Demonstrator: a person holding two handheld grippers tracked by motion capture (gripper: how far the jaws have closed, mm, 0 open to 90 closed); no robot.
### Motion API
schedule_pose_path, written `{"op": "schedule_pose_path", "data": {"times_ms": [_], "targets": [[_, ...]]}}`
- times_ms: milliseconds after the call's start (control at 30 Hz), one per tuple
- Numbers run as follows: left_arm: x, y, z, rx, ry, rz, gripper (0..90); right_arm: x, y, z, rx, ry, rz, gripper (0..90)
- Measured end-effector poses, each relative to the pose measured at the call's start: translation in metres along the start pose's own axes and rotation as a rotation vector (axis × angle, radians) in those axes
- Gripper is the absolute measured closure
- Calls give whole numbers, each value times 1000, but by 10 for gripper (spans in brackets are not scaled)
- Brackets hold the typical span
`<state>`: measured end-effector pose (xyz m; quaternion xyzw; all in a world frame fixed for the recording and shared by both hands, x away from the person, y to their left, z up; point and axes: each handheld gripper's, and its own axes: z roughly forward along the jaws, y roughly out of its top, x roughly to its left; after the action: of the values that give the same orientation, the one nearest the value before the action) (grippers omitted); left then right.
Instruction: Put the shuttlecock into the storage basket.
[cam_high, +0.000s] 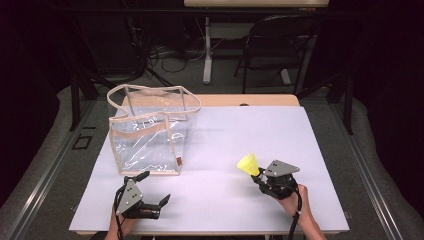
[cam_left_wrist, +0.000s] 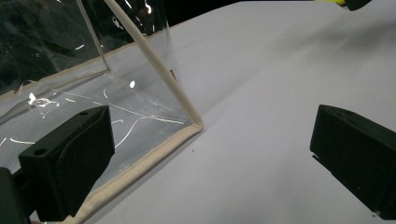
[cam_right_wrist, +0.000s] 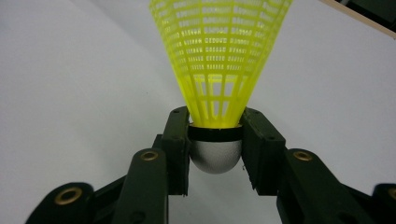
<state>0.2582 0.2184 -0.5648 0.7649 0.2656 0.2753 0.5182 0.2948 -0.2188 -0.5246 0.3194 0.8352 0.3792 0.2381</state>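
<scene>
Right gripper: its fingers are clamped on the silver rounded cork end of a yellow plastic shuttlecock. In the right gripper view the black band at the base of the skirt sits between the two finger pads, and the mesh skirt flares away from the gripper. Gripping at the hard base rather than the mesh appears deliberate: the skirt would likely deform under pressure, whereas the cork gives a firm seat. In the high view the shuttlecock is held just above the white tabletop, toward its near right portion, skirt pointing up and to the left.

Left gripper: fingers spread wide apart, holding nothing. It rests low at the near left of the tabletop, just in front of a clear vinyl tote bag with beige trim. The left gripper view shows the bag's near bottom corner seam close ahead, one finger lying in front of the bag's transparent wall.

The bag stands upright with its mouth open at the top, well apart from the shuttlecock.

Judgement: the shuttlecock is probably bound for the bag, and the open left gripper seems positioned to steady the bag's edge. The soft walls may buckle if left unsupported.
</scene>
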Motion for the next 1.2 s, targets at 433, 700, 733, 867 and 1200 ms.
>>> {"op": "schedule_pose_path", "data": {"times_ms": [433, 700, 733, 867, 1200], "targets": [[0, 0, -1, -3, 1, 1, 0, -3, 8, 0, -31, -7, -1, 647], [0, 0, -1, -5, 1, 1, 0, -4, 15, 3, -47, -7, -9, 647], [0, 0, -1, -6, 2, 2, 0, -4, 15, 3, -50, -8, -10, 646], [0, 0, -2, -8, 4, 3, 0, -5, 19, 4, -60, -10, -14, 647], [1, 1, -2, -11, 6, 2, 0, -7, 33, 5, -91, -10, -27, 647]]}}
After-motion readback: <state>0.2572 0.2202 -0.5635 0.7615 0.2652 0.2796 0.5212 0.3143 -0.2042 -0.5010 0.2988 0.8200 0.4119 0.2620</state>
